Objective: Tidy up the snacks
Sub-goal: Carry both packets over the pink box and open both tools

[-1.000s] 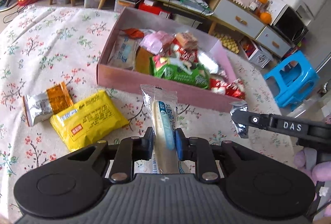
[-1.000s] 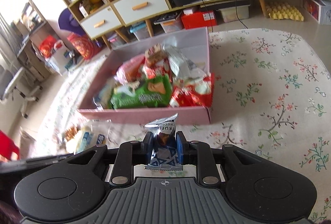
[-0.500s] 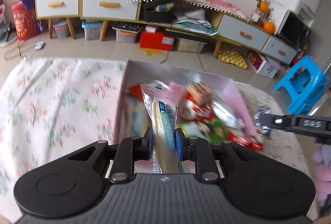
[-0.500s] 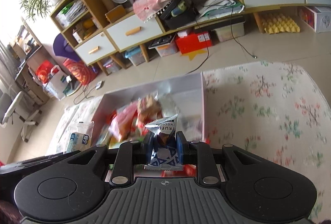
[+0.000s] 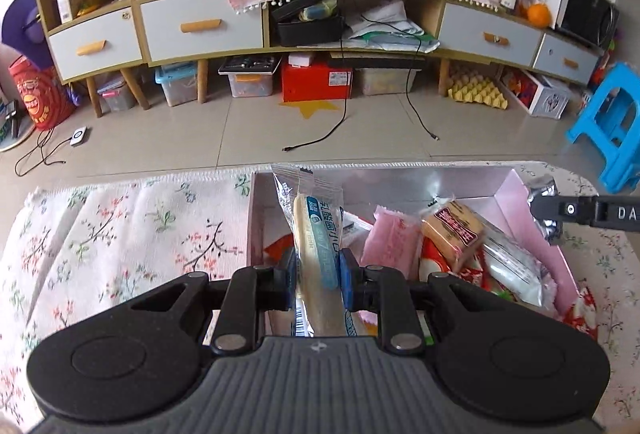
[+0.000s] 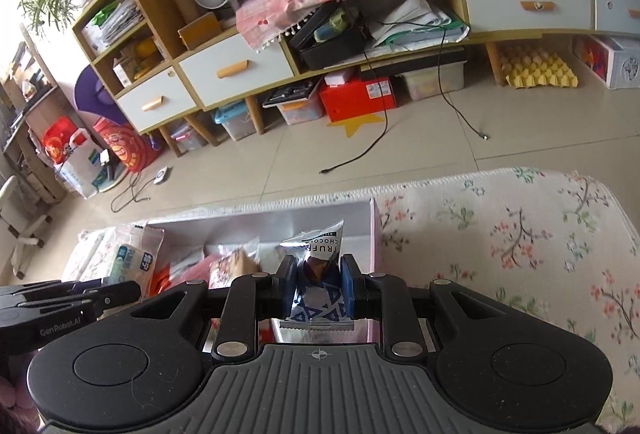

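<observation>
Left gripper (image 5: 318, 280) clamps a stick (image 5: 316, 254), right gripper (image 6: 318, 286) a chocolate (image 6: 318, 274). Both hang over the box (image 5: 536, 234) below; release only above gaps.

Beige tiled floor (image 5: 248, 129), long sideboard (image 5: 200, 25) with white drawers (storage bins crammed underneath), blue stool (image 5: 612, 129) off right.
</observation>
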